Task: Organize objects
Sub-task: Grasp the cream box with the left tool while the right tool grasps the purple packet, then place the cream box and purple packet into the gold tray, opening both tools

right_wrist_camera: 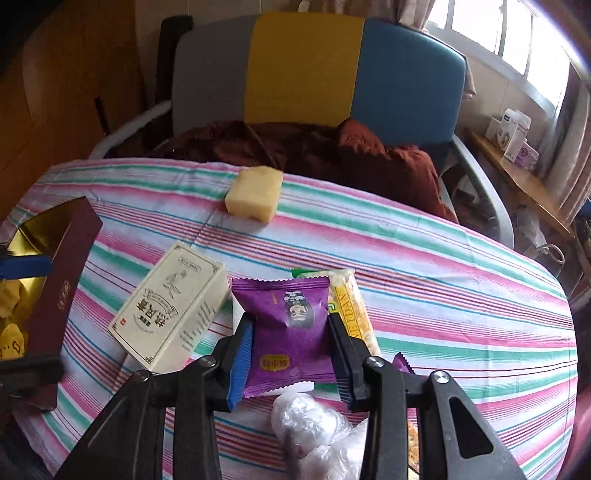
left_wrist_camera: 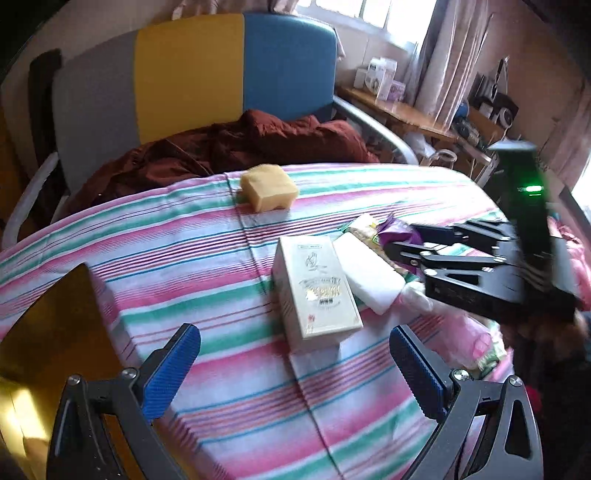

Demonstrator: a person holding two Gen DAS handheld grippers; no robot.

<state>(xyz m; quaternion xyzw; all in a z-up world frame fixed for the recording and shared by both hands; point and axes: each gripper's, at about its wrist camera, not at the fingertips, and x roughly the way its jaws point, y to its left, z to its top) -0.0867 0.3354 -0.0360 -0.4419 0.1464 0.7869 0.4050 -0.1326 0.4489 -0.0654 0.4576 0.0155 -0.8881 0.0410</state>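
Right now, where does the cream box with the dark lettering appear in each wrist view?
Left wrist: cream box at centre, just ahead of the open fingers.
Right wrist: cream box left of centre, beside the purple packet.
Shared landmark: yellow sponge near the cloth's far edge.

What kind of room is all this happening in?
Probably a lived-in bedroom or small home room: a pink-and-green striped cloth covers the work surface, a grey, yellow and blue padded panel stands behind it, and a curtained window lights a cluttered wooden desk.
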